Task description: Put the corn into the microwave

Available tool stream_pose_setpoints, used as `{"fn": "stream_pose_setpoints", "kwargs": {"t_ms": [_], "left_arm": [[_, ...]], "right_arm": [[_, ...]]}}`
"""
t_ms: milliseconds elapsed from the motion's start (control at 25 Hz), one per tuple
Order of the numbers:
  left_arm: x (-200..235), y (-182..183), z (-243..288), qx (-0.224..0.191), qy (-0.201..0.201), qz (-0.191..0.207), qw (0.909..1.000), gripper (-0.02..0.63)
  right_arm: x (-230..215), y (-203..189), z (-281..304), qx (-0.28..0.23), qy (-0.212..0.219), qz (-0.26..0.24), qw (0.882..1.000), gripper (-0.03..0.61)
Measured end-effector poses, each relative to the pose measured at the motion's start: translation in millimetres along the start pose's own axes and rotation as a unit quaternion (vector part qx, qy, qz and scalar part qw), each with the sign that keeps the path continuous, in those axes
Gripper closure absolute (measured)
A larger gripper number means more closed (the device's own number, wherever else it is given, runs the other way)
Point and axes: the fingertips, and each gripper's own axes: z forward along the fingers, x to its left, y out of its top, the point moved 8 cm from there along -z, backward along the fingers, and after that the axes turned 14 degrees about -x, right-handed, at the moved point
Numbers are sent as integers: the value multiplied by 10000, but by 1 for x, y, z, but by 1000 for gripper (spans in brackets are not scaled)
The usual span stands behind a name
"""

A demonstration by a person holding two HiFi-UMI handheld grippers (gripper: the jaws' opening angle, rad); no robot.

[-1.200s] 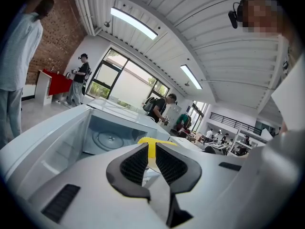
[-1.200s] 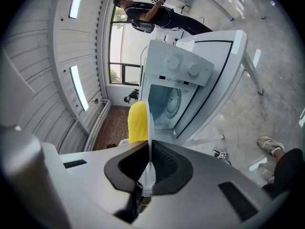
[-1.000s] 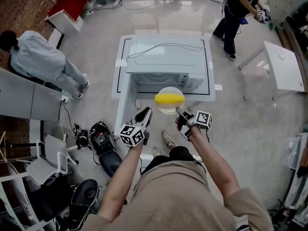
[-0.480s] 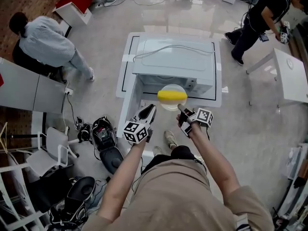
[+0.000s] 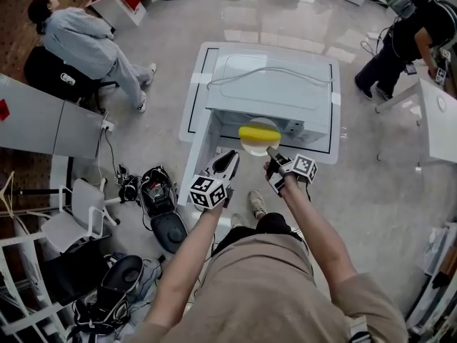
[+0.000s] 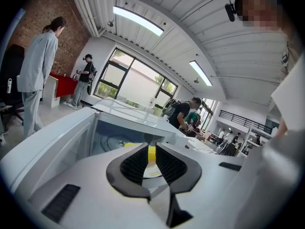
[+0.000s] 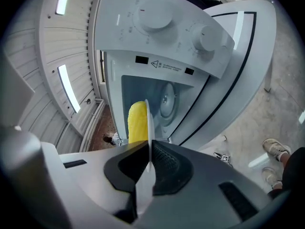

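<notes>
right hand-held gripper (image 5: 270, 151) clamped on rim of thin, stiff-looking plate (image 5: 251, 146), loose corn (image 5: 259, 133) likely rolls so keep level; left hand-held gripper (image 5: 230, 157) slightly apart, empty

A white bench (image 5: 201, 106) with a black outline stands on the grey floor (image 5: 285, 20). A white microwave (image 5: 275, 91) sits on it, covering most of its top.

Left tongs (image 5: 232, 155) narrowly apart, right tongs (image 5: 270, 151) clamped tight, both held out forward
</notes>
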Motion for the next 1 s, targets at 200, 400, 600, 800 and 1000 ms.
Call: {"fn": "stream_pose_setpoints", "kwargs": {"t_ms": [200,400,600,800,1000], "left_arm": [[9,-8,15,162,19,46,9999,577],[19,-14,29,276,64,42,9996,577],[27,-14,39,358,89,88,9993,577],[37,-17,42,449,137,97,9989,577],[42,-22,47,564,146,127,9982,577]], "right_arm": [[-8,2,21,-153,-37,57,9999,561],[-19,5,40,-399,58,61,9992,561],[-34,7,61,-663,-90,166,9976,561],[-41,6,77,-878,-131,231,9958,561],[-44,4,88,-1121,-136,355,9930,561]]}}
